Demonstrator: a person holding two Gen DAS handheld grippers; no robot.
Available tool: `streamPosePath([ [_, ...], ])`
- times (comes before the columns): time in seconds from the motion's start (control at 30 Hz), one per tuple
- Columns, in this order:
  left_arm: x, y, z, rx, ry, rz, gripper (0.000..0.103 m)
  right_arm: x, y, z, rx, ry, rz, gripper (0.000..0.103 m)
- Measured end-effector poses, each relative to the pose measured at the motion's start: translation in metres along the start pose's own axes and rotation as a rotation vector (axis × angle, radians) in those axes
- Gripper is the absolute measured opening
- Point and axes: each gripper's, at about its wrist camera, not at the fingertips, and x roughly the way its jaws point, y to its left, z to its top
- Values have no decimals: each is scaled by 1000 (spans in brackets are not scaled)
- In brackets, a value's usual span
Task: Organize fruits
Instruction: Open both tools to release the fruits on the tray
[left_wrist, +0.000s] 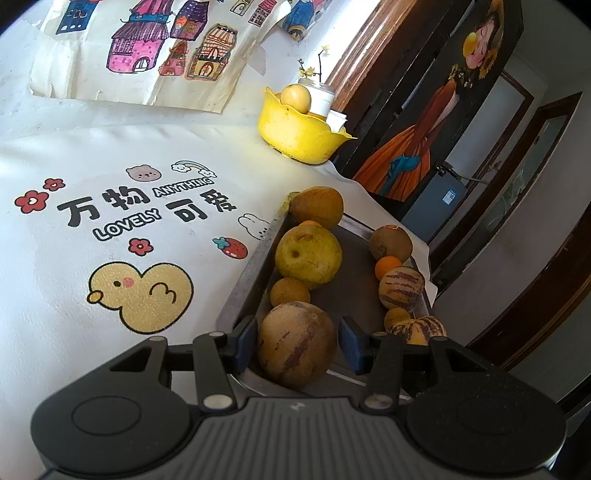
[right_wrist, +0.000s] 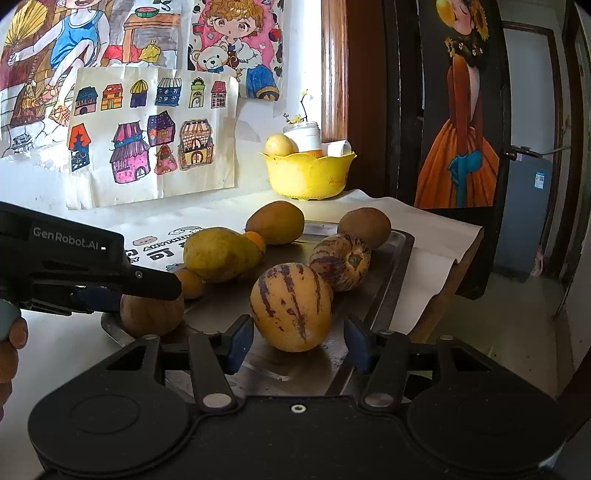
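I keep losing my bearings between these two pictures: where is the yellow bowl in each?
Left wrist view: the yellow bowl sits upper centre, beyond the tray.
Right wrist view: the yellow bowl sits centre, below the white jar.
Shared landmark: the orange-dress painting, right of the bowl.

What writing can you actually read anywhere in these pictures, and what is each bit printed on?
"万物可爱" on the white tablecloth, in big black characters.
"ANYTHING" on the same cloth, between those characters.
"LOVELY" on the cloth, below them.
"GenRobot.AI" on the side of the left gripper.
Blue label on the grey appliance: too small to read.
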Motion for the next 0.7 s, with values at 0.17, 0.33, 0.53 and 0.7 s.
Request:
streamPosePath([
  [0.17,-4,-1,0,-4,-2,-4,58,-3,2,0,-10,-11,-12,63],
  [0.33,-10,-3,0,-5,-11,-15,68,-9,4,0,-18,-24,-29,76],
  [0.53,-21,-5,1,2,-33,-28,80,-18,4,-3,-3,-24,-41,81],
  [0.7,-33,-5,1,30,-63,-18,89,-29,9,-4,1,-30,-44,88],
])
